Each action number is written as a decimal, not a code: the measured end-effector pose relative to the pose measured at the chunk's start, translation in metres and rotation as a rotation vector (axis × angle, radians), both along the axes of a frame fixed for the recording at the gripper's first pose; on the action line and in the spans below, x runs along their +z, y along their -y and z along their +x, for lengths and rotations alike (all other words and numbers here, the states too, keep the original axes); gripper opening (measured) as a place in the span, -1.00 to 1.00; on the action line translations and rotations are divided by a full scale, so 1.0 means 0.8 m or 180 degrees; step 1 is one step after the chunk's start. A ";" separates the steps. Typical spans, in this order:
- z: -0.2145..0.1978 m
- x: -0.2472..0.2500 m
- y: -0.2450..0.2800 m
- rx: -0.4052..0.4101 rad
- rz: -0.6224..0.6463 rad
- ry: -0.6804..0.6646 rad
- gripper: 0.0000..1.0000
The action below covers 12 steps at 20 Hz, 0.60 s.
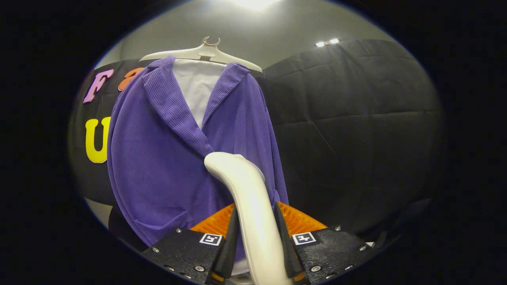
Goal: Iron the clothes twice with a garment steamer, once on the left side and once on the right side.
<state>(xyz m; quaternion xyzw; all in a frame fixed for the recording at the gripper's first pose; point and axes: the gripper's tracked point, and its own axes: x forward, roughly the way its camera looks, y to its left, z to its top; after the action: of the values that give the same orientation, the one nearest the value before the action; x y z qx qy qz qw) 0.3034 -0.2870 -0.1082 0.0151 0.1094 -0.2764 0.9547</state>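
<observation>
2 jaws grip steamer (253, 206) against purple shirt (166, 166).

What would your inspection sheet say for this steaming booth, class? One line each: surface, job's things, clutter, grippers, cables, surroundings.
Surface: nothing seen.
Job's things: purple garment over a white layer, hung on a pale hanger; white steamer with its head against the garment's middle, just below the collar.
Clutter: nothing seen.
Grippers: gripper shut on the steamer's handle, both fingers pressing on it.
Cables: nothing seen.
Surroundings: black cloth wall; ceiling lights above.
</observation>
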 end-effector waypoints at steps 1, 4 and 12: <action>-0.006 -0.008 -0.001 -0.0019 0.0010 -0.0016 -0.01; -0.015 -0.038 -0.006 -0.0029 0.0034 -0.0134 -0.01; -0.050 -0.121 -0.020 -0.0013 0.0137 -0.0470 -0.01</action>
<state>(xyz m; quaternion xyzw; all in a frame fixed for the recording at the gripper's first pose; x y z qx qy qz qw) 0.2631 -0.2710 -0.2051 0.0155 0.1854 -0.2763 0.9429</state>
